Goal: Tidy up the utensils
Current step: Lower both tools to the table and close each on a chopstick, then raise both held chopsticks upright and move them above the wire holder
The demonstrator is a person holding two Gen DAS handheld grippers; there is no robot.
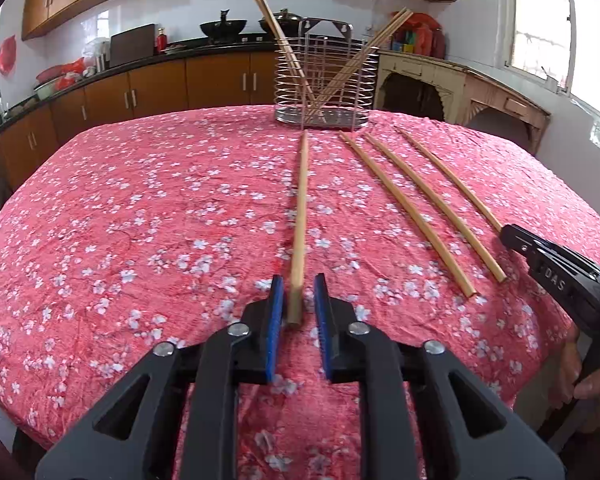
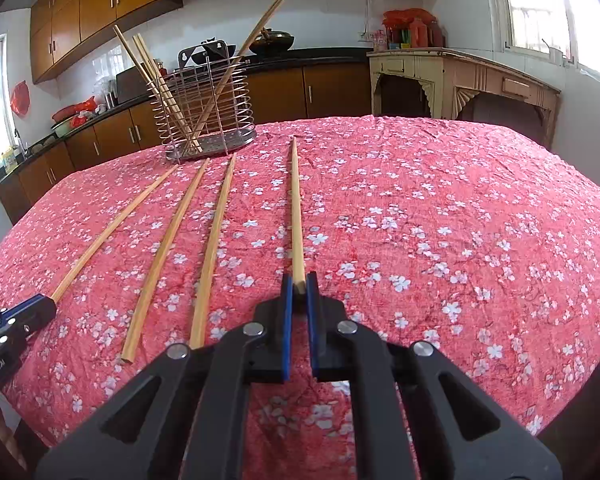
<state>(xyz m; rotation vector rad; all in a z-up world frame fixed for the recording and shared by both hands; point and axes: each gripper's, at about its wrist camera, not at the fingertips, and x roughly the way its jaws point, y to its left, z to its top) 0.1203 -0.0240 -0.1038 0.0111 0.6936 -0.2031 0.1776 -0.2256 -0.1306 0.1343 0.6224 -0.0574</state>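
Left gripper (image 1: 298, 300): flanked a chopstick (image 1: 300, 220), gap visible
Right gripper (image 2: 299, 294): pinched its chopstick (image 2: 296, 208)
Risk: loose left stick probably slips before reaching rack (image 1: 324, 80)

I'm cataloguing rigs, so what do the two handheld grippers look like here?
Both look alike: the left gripper and right gripper have black angular linkage arms with triangular cut-outs, round silver pivot bolts and flat fingers faced with blue pads. The right gripper's side, seen from the left wrist, carries pale lettering, apparently "DAS". No cables or sleeves are visible.
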